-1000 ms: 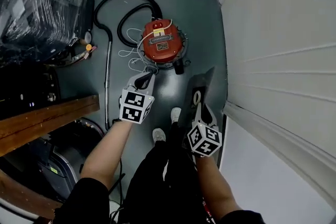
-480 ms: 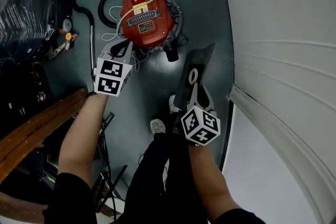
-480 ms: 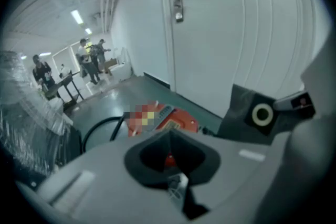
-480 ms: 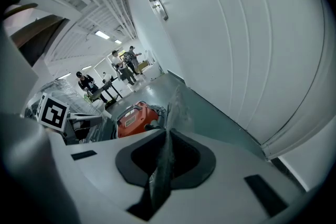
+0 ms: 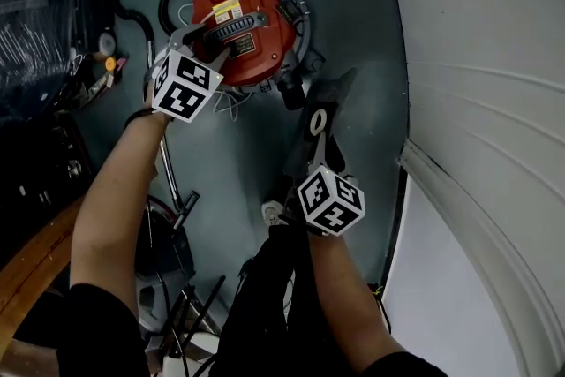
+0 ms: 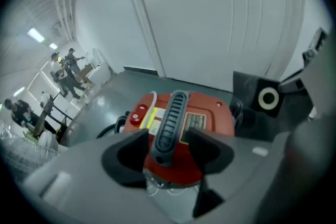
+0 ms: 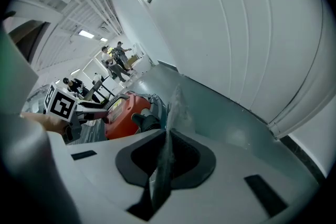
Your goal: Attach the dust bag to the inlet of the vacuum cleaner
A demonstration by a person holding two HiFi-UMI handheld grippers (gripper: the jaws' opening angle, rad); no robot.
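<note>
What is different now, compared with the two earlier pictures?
The left gripper has moved from beside the red vacuum cleaner to above its top. Its jaws, shut before, are opening, with the black carry handle between them but not gripped. The right gripper stays shut on the dust bag. The vacuum cleaner stands as before.

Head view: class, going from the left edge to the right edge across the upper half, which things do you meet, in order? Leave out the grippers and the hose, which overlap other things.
In order: plastic-wrapped bundle → red vacuum cleaner → dust bag → white wall.
</note>
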